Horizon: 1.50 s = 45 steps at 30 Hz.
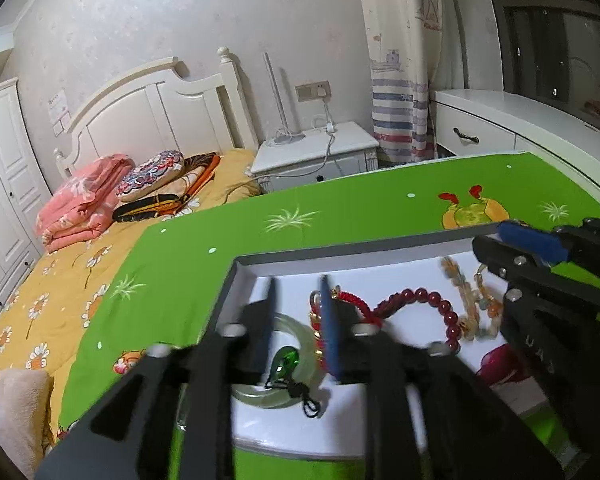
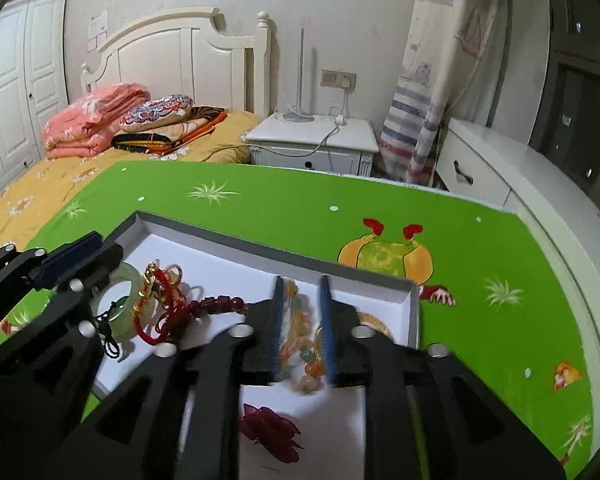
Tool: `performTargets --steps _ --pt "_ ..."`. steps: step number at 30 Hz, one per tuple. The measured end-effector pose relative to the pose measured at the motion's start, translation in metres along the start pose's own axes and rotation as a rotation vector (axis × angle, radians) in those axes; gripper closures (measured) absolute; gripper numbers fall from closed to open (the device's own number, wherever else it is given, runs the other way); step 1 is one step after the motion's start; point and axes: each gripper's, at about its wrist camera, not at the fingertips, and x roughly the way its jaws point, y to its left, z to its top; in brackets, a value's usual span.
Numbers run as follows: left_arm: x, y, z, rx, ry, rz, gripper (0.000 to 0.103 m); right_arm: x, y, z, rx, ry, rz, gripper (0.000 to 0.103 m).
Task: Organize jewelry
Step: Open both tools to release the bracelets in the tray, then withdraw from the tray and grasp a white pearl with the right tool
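Lying on the left: a pale green jade bangle [image 1: 300,330] on the white floor of the shallow grey-rimmed box [image 1: 236,276], with a green pendant [image 1: 286,362] on a black cord over its ring.
Left gripper [image 1: 298,320]: its two blue-padded fingers stand a little apart above the bangle and pendant; they pinch nothing that shows.
Middle of box: a red cord with gold charms [image 2: 156,300] touches a string of dark red beads [image 1: 432,304], which curls across the white floor.
Right of middle: a strand of amber and pale beads [image 2: 300,332] lies in a heap.
Right gripper [image 2: 302,320]: its fingers sit either side of the amber strand, close to it; motion blur makes it hard to tell whether the pads actually press the beads.
Near edge of box: a dark red flower-shaped piece [image 2: 268,428] lies apart from the beads.
Underneath: a bright green cartoon-printed cloth [image 2: 480,280] carries the box.
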Motion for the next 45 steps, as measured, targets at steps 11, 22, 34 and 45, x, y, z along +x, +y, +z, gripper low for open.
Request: performTargets --steps 11,22,34,45 --pt "-0.039 0.016 -0.034 0.025 -0.042 0.048 0.012 -0.052 0.009 -0.025 -0.040 -0.047 0.088 0.062" --pt "-0.106 0.049 -0.108 -0.033 -0.070 0.075 0.008 -0.111 -0.007 -0.106 0.045 -0.051 0.150 0.061" --pt "-0.131 0.060 -0.142 -0.071 -0.107 0.034 0.007 -0.116 0.013 -0.141 -0.013 0.025 0.131 0.061" --pt "-0.127 0.054 -0.144 -0.033 -0.102 -0.036 0.007 -0.099 0.038 -0.152 -0.067 0.111 0.090 0.073"
